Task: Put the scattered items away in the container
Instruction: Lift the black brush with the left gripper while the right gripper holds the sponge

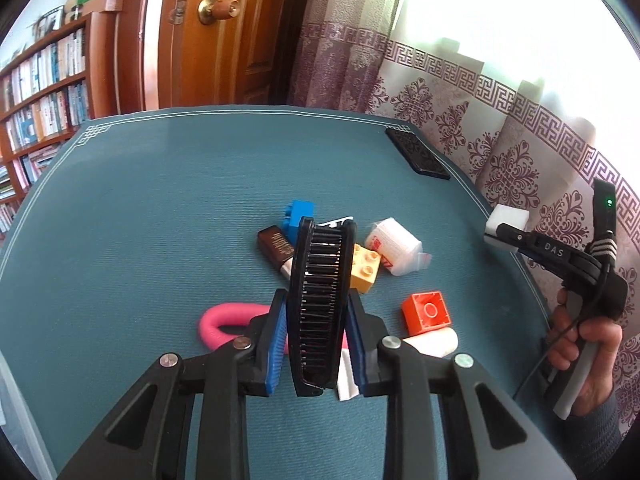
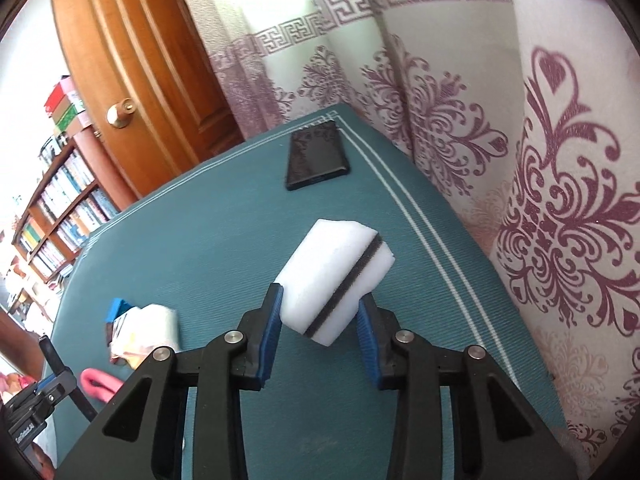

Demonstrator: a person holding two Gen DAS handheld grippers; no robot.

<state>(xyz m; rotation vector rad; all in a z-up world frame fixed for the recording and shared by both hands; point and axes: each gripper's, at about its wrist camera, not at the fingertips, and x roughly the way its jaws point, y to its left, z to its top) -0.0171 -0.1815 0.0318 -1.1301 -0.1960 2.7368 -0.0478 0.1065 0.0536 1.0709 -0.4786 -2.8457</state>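
My left gripper (image 1: 317, 296) is shut on a black comb-like brush (image 1: 322, 256), held upright above the pile. Under it on the teal mat (image 1: 140, 220) lie a blue brick (image 1: 298, 216), a brown box (image 1: 276, 246), a yellow brick (image 1: 365, 266), a white tissue pack (image 1: 394, 248), an orange brick (image 1: 427, 313), a pink ring (image 1: 224, 322) and a white roll (image 1: 434, 342). My right gripper (image 2: 320, 304) is shut on a white sponge (image 2: 340, 264) with a black stripe, raised over the mat's right side. No container shows in either view.
A flat black rectangular object (image 2: 316, 154) lies near the far right corner of the mat. Patterned curtains (image 2: 520, 160) hang close along the right edge. A wooden door (image 1: 224, 40) and bookshelves (image 1: 44, 80) stand behind the table. A hand (image 1: 588, 344) holds the right gripper.
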